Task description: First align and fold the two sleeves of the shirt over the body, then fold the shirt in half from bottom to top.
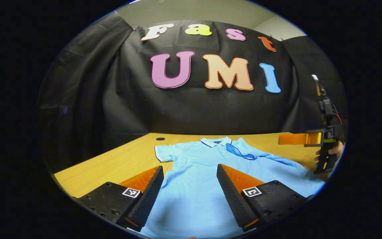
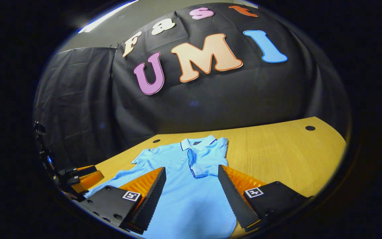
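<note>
A light blue polo shirt lies face up on the yellow table, collar toward the wall. One sleeve is folded in over the chest, its dark trim showing; the other sleeve lies spread out to the side. My left gripper hovers open over the shirt's lower body with nothing between its fingers. In the right gripper view the shirt shows the folded sleeve and the spread sleeve. My right gripper is open above the shirt's body and holds nothing.
A hand holds the right gripper above the table's right side. The left gripper appears at the far left edge. The bare table has small dark holes near the wall.
</note>
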The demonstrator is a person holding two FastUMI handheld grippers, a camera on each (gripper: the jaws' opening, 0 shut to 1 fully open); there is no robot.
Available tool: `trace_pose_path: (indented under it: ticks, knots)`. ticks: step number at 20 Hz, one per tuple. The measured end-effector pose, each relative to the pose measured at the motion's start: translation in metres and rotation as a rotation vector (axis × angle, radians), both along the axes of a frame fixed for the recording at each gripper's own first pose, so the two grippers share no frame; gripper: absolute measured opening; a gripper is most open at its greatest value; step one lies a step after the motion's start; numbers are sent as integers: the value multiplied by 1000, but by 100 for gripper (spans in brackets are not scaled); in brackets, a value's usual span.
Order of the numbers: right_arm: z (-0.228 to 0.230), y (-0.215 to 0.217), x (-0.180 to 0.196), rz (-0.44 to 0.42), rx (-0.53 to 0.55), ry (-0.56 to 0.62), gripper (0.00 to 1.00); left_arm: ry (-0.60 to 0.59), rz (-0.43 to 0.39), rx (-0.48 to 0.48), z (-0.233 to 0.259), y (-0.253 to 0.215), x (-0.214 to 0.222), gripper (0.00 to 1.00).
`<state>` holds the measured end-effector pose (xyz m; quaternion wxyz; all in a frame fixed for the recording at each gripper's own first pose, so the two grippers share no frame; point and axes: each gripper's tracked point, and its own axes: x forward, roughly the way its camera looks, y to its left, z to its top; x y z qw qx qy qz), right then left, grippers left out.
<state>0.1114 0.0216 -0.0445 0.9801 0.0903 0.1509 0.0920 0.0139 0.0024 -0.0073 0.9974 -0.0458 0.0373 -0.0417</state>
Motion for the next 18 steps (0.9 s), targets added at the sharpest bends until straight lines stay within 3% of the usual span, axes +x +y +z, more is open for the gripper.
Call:
trace_pose_path:
  ticks: [4, 8, 12, 13, 15, 16, 18]
  knots:
    - [7, -8, -13, -9, -11, -63, 98, 70, 15, -10, 12, 37, 30, 96]
    - [3, -8, -16, -1, -12, -57, 98, 152, -23, -77, 27, 60, 76, 95]
    - [-2, -7, -18, 1, -19, -54, 98, 179, 2, 118, 30, 81, 132, 94]
    - [-4, -7, -19, 1, -22, -52, 98, 194, -15, 116, 26, 75, 142, 94]
    - [-6, -5, -19, 5, -37, -50, 98, 264, -66, 43, 8, 59, 158, 94]
    - [-7, -5, -19, 6, -42, -51, 98, 303, -87, -40, 0, 49, 162, 94]
    - [-7, 0, -22, 18, -33, -51, 98, 342, -85, -135, -14, 48, 171, 95]
